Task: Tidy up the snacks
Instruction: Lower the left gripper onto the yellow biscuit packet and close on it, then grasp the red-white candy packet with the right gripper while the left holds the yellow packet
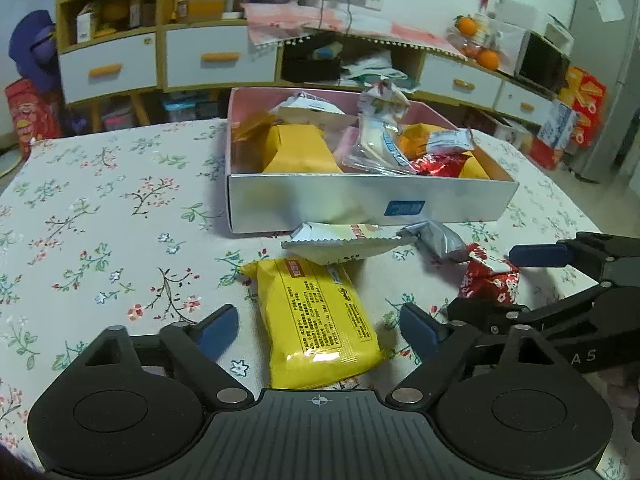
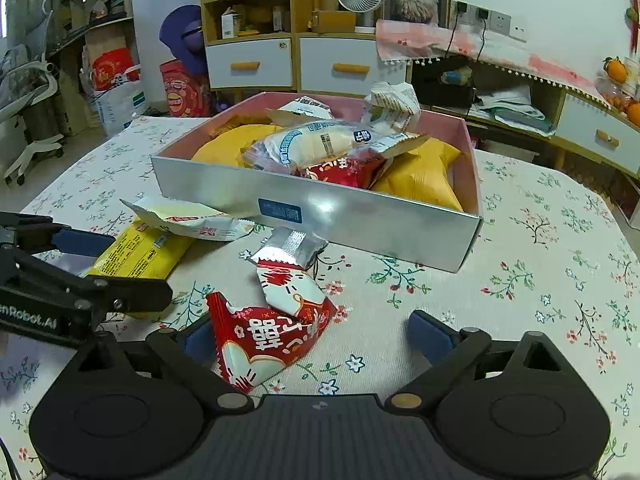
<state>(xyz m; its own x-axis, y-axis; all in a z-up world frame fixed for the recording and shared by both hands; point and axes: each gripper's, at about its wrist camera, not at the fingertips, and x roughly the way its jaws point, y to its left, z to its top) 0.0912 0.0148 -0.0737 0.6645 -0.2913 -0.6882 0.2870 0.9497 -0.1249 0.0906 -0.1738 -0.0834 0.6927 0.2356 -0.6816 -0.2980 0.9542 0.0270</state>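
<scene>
My left gripper [image 1: 318,330] and right gripper [image 2: 310,338] look alike: matte black bodies with two round housings, a ribbed centre plate bearing a small crosshair mark, silver pivot screws, blue pads on black fingers. White lettering marks their sides.

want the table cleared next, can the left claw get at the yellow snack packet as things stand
Probably yes. The left claw is open with the yellow snack packet lying flat between its fingers, nothing on top of its near end. Only its far end is tucked under the white packet, which might drag along.
</scene>
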